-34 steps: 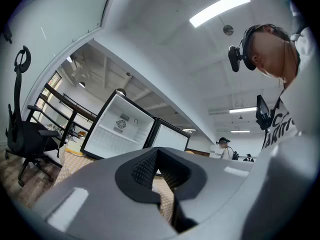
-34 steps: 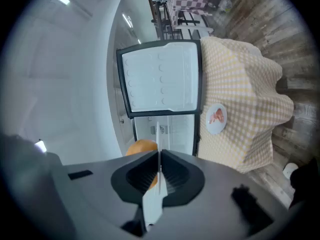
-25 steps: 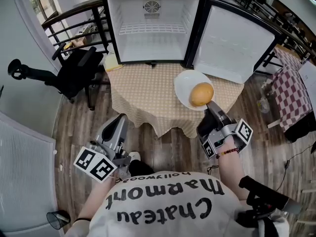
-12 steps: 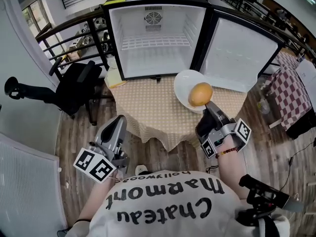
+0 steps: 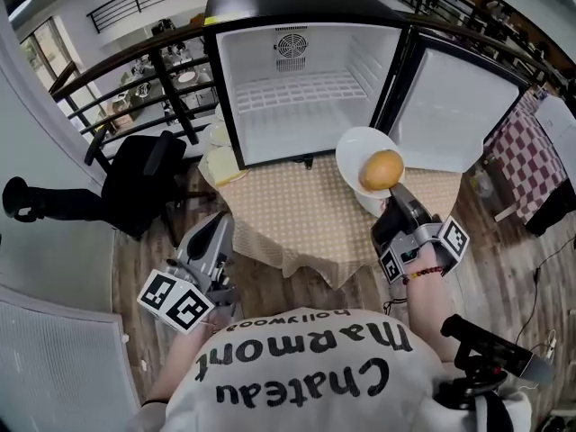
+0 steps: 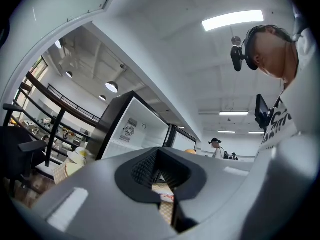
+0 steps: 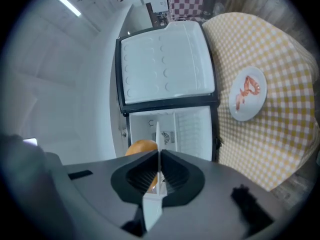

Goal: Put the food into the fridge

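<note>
An orange-brown round bun (image 5: 382,169) lies on a white plate (image 5: 358,148). My right gripper (image 5: 396,194) is shut on the plate's near rim and holds it above the table's right side, in front of the open fridge (image 5: 297,97). In the right gripper view the plate's rim (image 7: 157,139) stands edge-on between the jaws, with the bun (image 7: 141,146) just behind. A second white plate (image 7: 248,94) with red food lies on the checked tablecloth (image 7: 270,134). My left gripper (image 5: 216,228) hangs low at the table's near left, shut and holding nothing.
The fridge is white inside with one wire shelf (image 5: 301,88); its door (image 5: 459,106) stands open to the right. A black office chair (image 5: 135,183) stands left of the table (image 5: 297,214). A railing (image 5: 117,61) runs behind, and a red-checked table (image 5: 517,142) stands at the right.
The fridge and table have come nearer and shifted right in the head view. The right gripper still grips the plate with the bun, now higher and closer to the fridge opening.
</note>
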Motion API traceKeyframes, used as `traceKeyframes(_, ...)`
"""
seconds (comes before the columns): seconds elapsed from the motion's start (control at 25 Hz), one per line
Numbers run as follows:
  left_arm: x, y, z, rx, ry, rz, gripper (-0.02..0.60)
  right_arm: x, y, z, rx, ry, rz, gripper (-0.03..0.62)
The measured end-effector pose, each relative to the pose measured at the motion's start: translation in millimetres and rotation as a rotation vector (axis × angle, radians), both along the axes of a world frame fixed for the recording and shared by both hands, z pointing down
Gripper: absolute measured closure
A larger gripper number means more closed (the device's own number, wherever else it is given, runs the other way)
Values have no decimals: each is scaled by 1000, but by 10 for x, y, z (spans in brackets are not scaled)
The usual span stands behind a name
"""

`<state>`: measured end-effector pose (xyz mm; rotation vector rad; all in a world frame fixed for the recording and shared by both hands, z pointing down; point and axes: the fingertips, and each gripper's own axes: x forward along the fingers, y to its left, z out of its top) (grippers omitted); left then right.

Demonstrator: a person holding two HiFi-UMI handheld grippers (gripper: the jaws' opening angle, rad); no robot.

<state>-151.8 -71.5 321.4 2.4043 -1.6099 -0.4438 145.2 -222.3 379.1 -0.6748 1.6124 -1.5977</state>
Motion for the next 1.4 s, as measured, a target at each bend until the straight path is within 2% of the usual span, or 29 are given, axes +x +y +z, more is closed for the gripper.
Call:
traceKeyframes(0.16, -332, -102, 12, -9, 9, 25, 577, -119, -82, -3, -1, 2, 67, 565)
traceKeyframes(0.32, -581, -137, 80, -22, -17, 71, 577, -179, -167, -12, 9, 1, 140, 565)
traceKeyframes(0.44, -810, -180, 89, -19, -26, 66, 577, -228, -218, -34, 15, 10, 173, 565)
traceKeyframes(0.64, -1138, -193, 74, -4, -3, 17, 577, -358, -322, -29, 1, 31, 180, 565)
traceKeyframes(0.92, -1338, -177, 238, -41, 10, -10, 578, -533, -647, -1, -16, 47, 178, 565)
traceKeyframes(1.4, -2203, -422, 329, -117, 12, -176, 577, -722, -1498, 95, -48, 47, 236, 565)
